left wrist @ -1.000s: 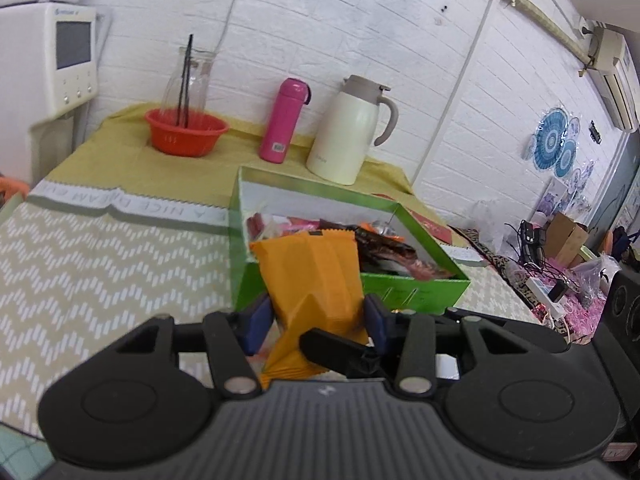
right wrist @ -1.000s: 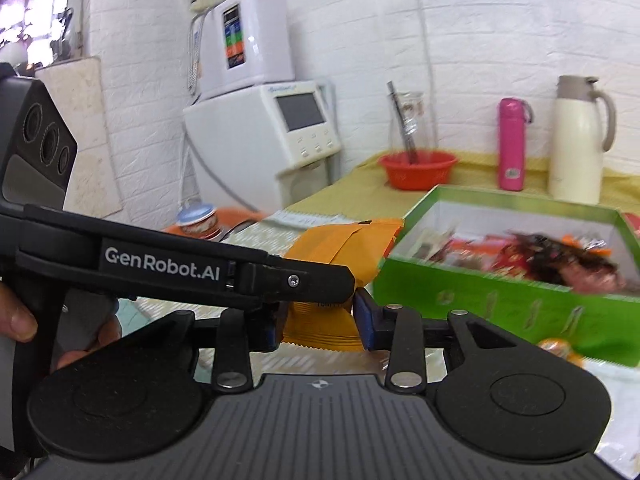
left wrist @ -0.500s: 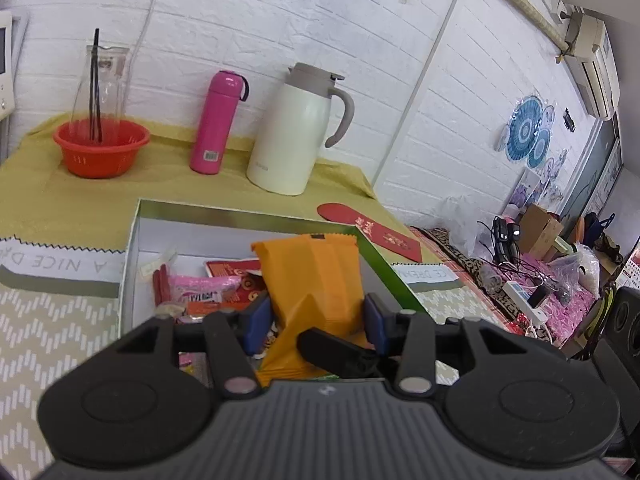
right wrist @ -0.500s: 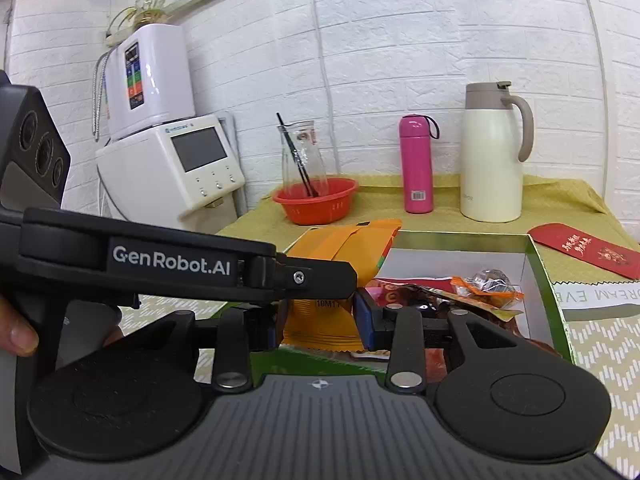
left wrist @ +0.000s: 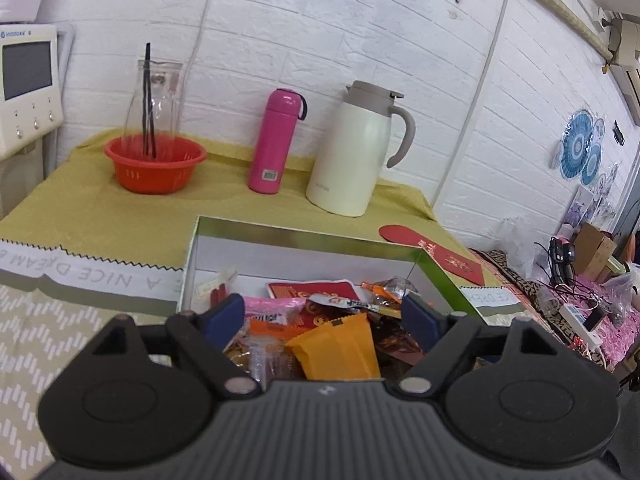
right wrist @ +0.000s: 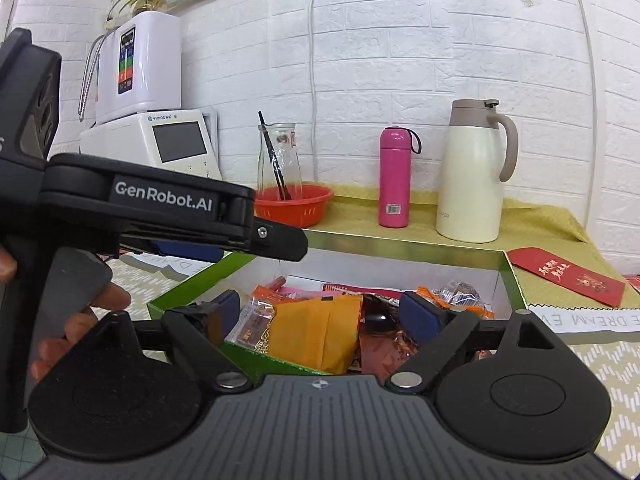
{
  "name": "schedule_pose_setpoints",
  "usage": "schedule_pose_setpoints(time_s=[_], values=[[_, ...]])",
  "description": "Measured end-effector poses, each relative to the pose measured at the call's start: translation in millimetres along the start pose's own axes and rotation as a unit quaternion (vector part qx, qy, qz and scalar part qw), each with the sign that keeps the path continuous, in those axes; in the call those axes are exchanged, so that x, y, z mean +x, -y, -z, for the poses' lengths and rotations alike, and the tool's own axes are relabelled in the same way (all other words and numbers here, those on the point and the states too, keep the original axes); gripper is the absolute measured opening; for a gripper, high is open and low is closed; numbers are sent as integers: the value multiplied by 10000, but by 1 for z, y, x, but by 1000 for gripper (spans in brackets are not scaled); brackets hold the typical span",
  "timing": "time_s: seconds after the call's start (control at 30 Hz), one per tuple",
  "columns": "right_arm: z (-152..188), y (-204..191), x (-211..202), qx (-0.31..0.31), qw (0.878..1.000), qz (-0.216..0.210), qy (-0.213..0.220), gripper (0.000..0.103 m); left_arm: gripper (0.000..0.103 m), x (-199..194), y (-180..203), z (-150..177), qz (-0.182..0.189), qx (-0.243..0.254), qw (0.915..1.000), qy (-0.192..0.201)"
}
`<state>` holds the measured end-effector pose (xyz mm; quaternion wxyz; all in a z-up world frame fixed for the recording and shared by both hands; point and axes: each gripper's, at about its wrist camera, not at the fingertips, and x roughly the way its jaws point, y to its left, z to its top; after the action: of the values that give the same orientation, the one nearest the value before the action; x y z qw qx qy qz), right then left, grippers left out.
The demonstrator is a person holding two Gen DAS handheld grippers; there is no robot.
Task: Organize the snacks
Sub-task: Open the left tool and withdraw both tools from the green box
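Observation:
An orange snack packet [left wrist: 338,350] [right wrist: 316,332] lies loose on the pile of wrapped snacks inside the green box [left wrist: 444,276] [right wrist: 508,276]. My left gripper [left wrist: 324,316] hovers over the box with its jaws opening; its blue pads stand well clear of the packet on both sides. My right gripper [right wrist: 326,312] is above the same spot, jaws opening too, and nothing presses against its pads. In the right wrist view the left gripper [right wrist: 256,246] crosses from the left above the box, with a person's fingers [right wrist: 100,308] on its handle.
Behind the box stand an orange bowl [left wrist: 154,164] with a glass carafe, a pink bottle [left wrist: 276,140] and a cream thermos jug [left wrist: 356,150] on a yellow cloth. A red envelope [left wrist: 436,256] lies to the right. White appliances [right wrist: 156,144] stand at the left.
Both grippers carried the orange packet over the box, then opened. The packet dropped from between the pads onto the snacks in the box.

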<state>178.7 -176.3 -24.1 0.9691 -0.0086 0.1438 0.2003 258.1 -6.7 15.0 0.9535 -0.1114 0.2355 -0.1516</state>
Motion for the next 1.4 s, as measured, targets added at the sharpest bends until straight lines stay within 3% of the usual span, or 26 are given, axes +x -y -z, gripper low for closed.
schedule_pose_setpoints(time_s=[0.13,0.33,0.73,0.93,1.17,1.4], values=[[0,-2,-7,14,10000,16,-21,103,83,-11,2,1,-35,46,10000,41],[-1,-5,-35,-29,9997,228,-104,103,83,-40,18,9,-335,633,9970,276],[24,5,-106,364,9970,663,-157,103,83,-76,21,51,-412,247,9988,83],[40,-2,-118,548,9963,594,-302,103,83,-104,20,72,-836,193,9963,81],[70,-10,-115,813,9923,509,-779,103,83,-124,11,104,-548,273,9979,-227],[64,-9,-98,806,9904,735,-854,103,83,-108,2,111,-528,218,9970,-523]])
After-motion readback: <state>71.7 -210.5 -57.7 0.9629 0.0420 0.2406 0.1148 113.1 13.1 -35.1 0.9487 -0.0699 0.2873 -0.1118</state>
